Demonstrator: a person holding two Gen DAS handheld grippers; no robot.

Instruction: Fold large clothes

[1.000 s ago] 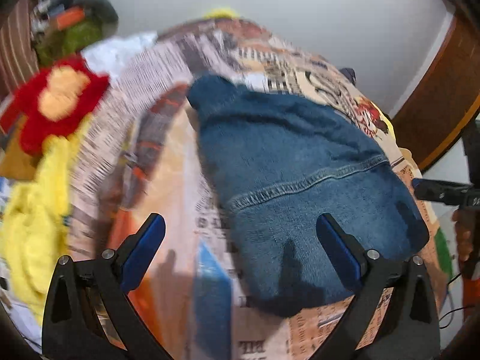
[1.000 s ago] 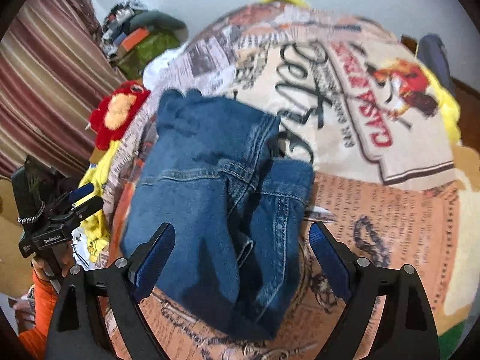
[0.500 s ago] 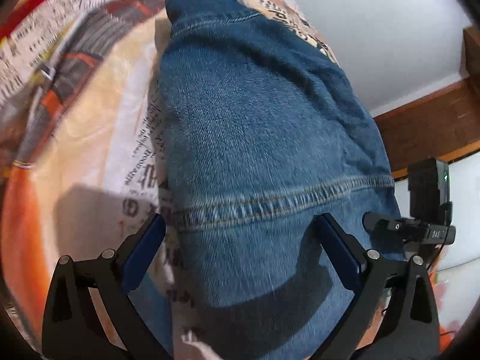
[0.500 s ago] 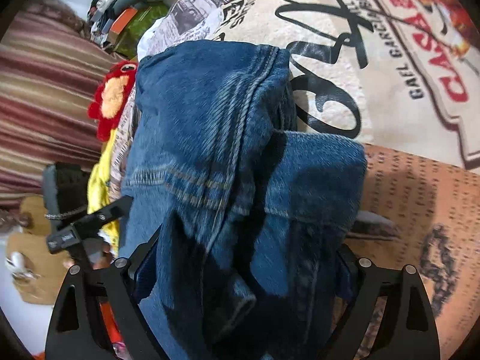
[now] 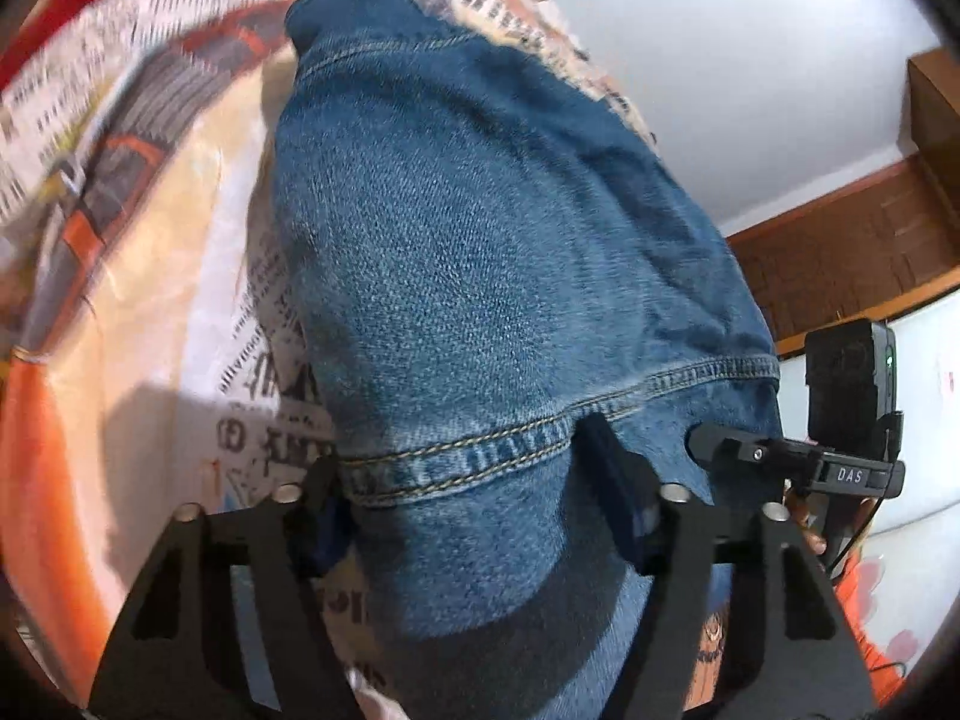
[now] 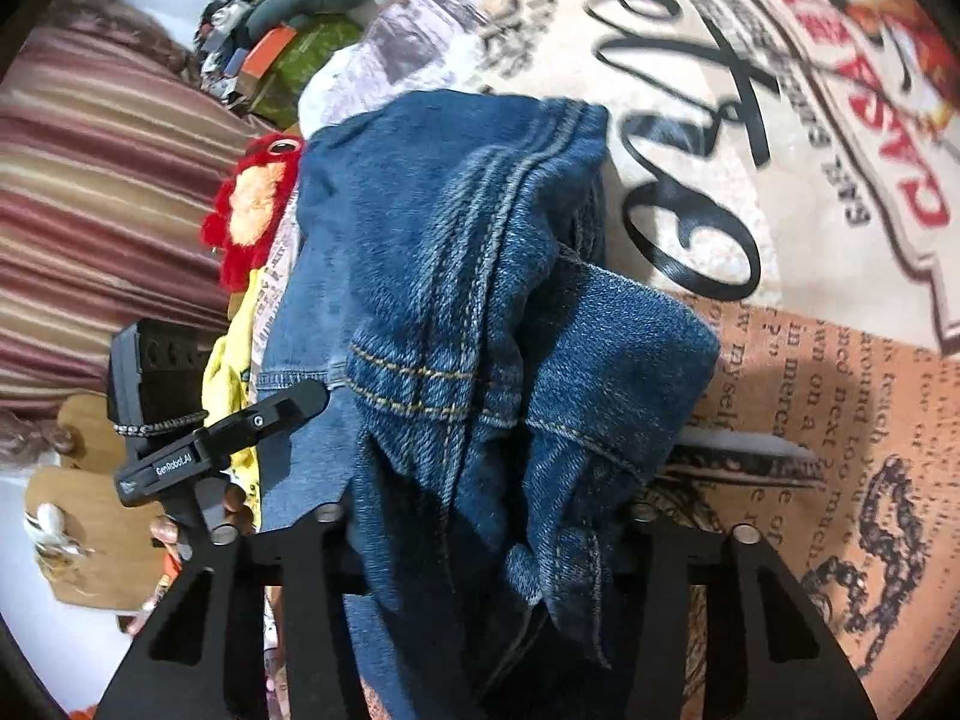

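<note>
A folded blue denim garment [image 5: 492, 252] lies on a bedspread [image 5: 180, 228] printed with newspaper text and pictures. My left gripper [image 5: 468, 498] straddles the garment's near end by a stitched seam. Its jaws are closing, with a bulge of denim between them and the pads against the cloth. My right gripper [image 6: 486, 516] is closing too, around a bunched layer of the denim garment [image 6: 456, 276] that covers its fingertips. Each view shows the other gripper beside the garment: the right gripper [image 5: 798, 462] in the left wrist view, the left gripper [image 6: 222, 444] in the right wrist view.
A red and yellow plush toy [image 6: 252, 210] lies at the bedspread's [image 6: 840, 390] left edge. Behind it are a pile of mixed items [image 6: 282, 48] and a striped curtain [image 6: 90, 180]. Brown wooden furniture [image 5: 840, 258] stands against the white wall.
Both grippers came down onto the near end of the denim. Their jaws went from wide apart to narrowed around the cloth, which now bunches between the fingers.
</note>
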